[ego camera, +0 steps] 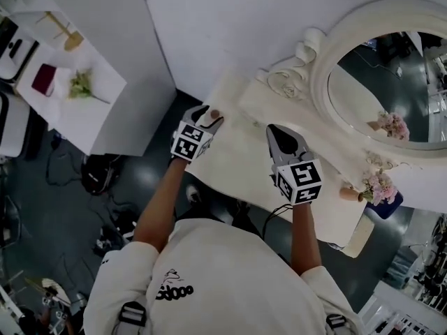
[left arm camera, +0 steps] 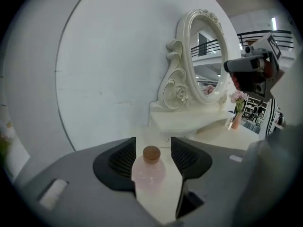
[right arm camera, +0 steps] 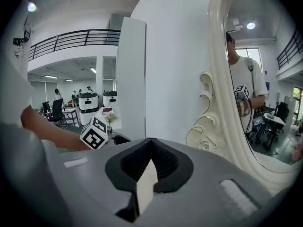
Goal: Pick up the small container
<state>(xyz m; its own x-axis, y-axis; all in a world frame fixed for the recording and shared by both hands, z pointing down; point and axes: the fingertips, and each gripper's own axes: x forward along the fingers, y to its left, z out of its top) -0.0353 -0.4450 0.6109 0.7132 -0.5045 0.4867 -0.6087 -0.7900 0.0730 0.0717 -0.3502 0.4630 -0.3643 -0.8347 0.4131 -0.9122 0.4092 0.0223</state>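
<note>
The small container (left arm camera: 149, 170) is a round, pale pink bottle with a brown cork, standing upright on the cream dressing table (ego camera: 241, 169). In the left gripper view it sits between the jaws of my left gripper (left arm camera: 153, 144), close to the left pad with a gap on the right side, so the gripper is open around it. In the head view only the cork of the bottle (ego camera: 215, 115) shows at the tip of the left gripper (ego camera: 208, 117), near the table's left end. My right gripper (ego camera: 278, 132) hovers over the table's middle; in its own view the right gripper (right arm camera: 151, 142) is shut with nothing in it.
An oval mirror (ego camera: 391, 82) in an ornate cream frame stands at the back right on a raised shelf (ego camera: 279, 110). A small vase of pink flowers (ego camera: 377, 187) stands at the table's right end. A white wall lies behind. The table's left edge drops to dark floor.
</note>
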